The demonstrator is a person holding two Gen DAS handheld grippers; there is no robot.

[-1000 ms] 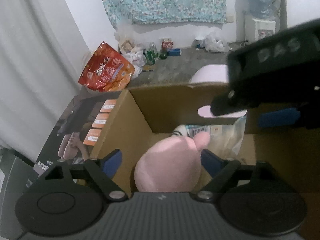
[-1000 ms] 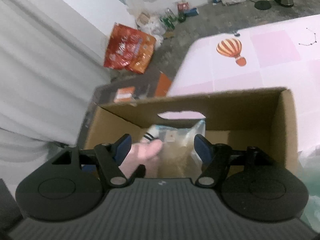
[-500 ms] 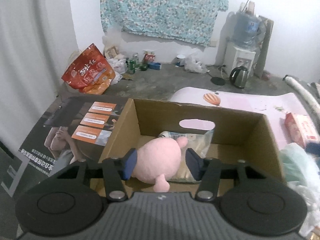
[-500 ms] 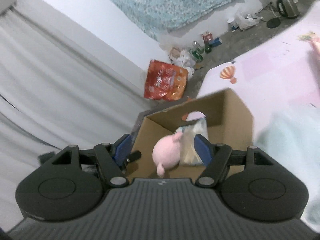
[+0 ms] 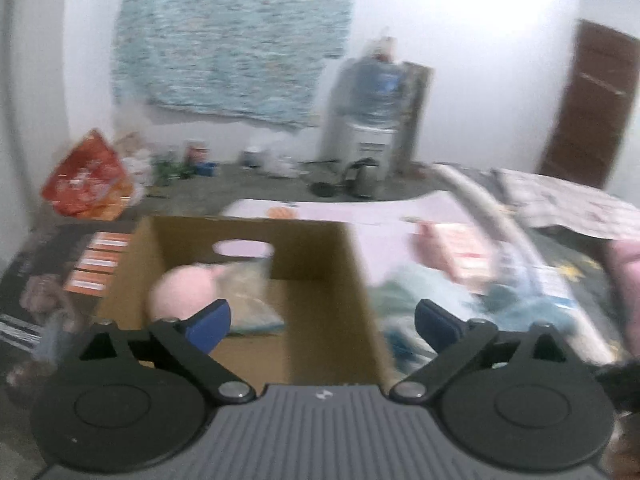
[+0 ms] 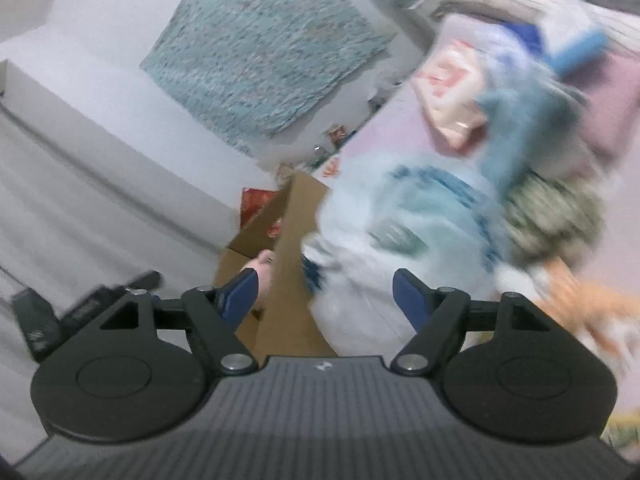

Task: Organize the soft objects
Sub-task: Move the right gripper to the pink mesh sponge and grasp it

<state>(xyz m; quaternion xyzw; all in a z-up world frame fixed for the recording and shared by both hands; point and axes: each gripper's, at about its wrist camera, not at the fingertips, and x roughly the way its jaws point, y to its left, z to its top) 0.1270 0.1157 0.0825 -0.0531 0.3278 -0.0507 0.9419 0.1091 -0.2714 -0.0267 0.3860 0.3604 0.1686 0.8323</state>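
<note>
Your pink plush toy (image 5: 182, 290) already lies in the cardboard box (image 5: 320, 248), against its left wall, with a clear plastic packet (image 5: 252, 300) just beside it; the right half of the box floor looks bare, so by my reading the task is partly done. Most of the work is left: a pile of soft things waits on the pink sheet (image 6: 628, 172) to the right of the box, a pale blue-and-white bag (image 6: 400, 232) nearest, then a teal cloth (image 6: 520, 128), an olive patterned bundle (image 6: 556, 216) and a pink tissue pack (image 5: 460, 248).

Your left tongs (image 5: 322, 320) have just been opening; they stand wide with nothing between them, over the box's near right part. Your right tongs (image 6: 324, 296) have also just been opening a little and hold nothing, though the bag sits ahead of them; the blur hides whether the pads touch it.

Mind the box's right wall (image 5: 360, 292): it stands between the pile and the free floor, so anything you carry must clear that rim. The grey roll (image 5: 492, 232) crosses the pile on the far right. The left tongs show at the edge of the right view, so keep the two apart.
</note>
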